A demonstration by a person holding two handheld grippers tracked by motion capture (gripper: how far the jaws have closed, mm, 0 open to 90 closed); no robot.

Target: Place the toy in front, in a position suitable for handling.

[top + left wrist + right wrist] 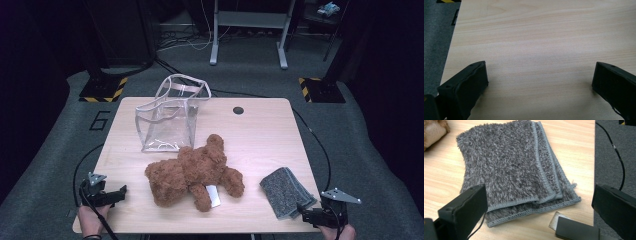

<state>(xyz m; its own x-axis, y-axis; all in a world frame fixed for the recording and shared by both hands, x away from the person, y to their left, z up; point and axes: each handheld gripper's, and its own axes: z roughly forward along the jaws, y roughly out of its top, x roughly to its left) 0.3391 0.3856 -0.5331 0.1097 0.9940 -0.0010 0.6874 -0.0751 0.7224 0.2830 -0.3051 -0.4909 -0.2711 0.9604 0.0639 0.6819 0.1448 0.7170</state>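
Note:
A brown plush teddy bear point(195, 172) lies on its side in the middle of the light wood table point(260, 130), a white tag at its leg. Behind it stands a clear plastic bag point(167, 117), open at the top. A folded grey fluffy cloth point(286, 191) point(511, 167) lies at the front right. My left gripper point(116, 194) point(540, 77) rests open at the front left corner over bare wood. At the front right edge my right gripper point(307, 216) point(539, 202) stands open just before the cloth's near hem, nothing between its jaws.
A dark round cable hole point(238, 110) sits near the table's back edge. Grey carpet surrounds the table, with black cables point(616, 150) on it at the right. Metal stand legs point(248, 30) and yellow-black striped bases point(102, 90) stand behind.

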